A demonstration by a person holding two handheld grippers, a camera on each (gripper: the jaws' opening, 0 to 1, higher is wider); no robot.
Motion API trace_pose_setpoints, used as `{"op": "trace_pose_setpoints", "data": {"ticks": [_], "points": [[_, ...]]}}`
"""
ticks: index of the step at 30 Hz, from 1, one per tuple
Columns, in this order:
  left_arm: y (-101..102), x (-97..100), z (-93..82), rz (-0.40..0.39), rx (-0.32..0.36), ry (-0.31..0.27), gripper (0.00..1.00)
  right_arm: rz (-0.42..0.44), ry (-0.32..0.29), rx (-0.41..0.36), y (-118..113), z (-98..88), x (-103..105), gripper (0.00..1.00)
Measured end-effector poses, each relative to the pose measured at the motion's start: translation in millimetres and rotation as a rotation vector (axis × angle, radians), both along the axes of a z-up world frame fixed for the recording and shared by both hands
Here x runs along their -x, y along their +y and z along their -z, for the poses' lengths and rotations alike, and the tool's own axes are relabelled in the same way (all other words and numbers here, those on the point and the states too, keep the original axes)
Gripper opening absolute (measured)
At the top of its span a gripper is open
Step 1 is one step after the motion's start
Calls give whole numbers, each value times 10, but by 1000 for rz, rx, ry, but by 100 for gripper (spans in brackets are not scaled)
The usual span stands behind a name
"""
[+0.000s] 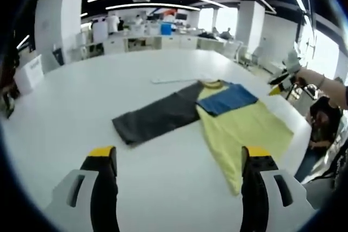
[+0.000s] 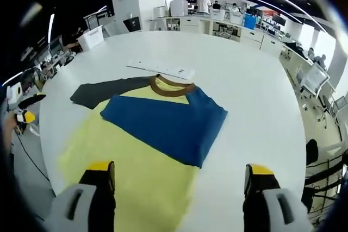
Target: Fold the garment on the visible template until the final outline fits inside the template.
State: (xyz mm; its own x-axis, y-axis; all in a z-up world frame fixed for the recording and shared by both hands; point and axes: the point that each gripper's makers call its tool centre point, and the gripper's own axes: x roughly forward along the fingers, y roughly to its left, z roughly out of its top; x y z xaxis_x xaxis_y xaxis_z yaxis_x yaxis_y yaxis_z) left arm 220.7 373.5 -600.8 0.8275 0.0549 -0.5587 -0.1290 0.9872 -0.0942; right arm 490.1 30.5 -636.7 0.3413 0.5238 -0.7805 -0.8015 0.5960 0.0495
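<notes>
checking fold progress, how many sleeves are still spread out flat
1: the dark grey sleeve lies stretched out on the table. The blue sleeve is folded across the yellow body.

A big white table (image 1: 81,112) fills most of the left gripper view. A shirt (image 1: 228,118) lies flat on it, toward the right. The body of the shirt is yellow, and a blue part is folded over it near the brown collar (image 1: 212,84). One long dark grey sleeve (image 1: 155,118) sticks out to the left. A thin white strip (image 1: 176,80) lies on the table just past the collar. The left gripper (image 1: 179,161) hangs above the table with its two jaws wide apart and nothing between them. The right gripper (image 1: 283,77) is off at the right edge, held by a hand.
</notes>
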Motion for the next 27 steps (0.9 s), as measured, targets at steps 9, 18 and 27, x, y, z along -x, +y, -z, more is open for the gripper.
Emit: {"op": "trace_pose_setpoints", "data": {"ticks": [9,18,27], "points": [[377,-98,129,-105,-6,-25,84,-32,-34,-80,-36,-204,261,100],[718,-189,312,-184,11,-29,81,-83,-84,-136,-93,-370,576,100],[833,-304,563,-239,98,-36,75,-68,-87,-186,-197,-354,894,99]]}}
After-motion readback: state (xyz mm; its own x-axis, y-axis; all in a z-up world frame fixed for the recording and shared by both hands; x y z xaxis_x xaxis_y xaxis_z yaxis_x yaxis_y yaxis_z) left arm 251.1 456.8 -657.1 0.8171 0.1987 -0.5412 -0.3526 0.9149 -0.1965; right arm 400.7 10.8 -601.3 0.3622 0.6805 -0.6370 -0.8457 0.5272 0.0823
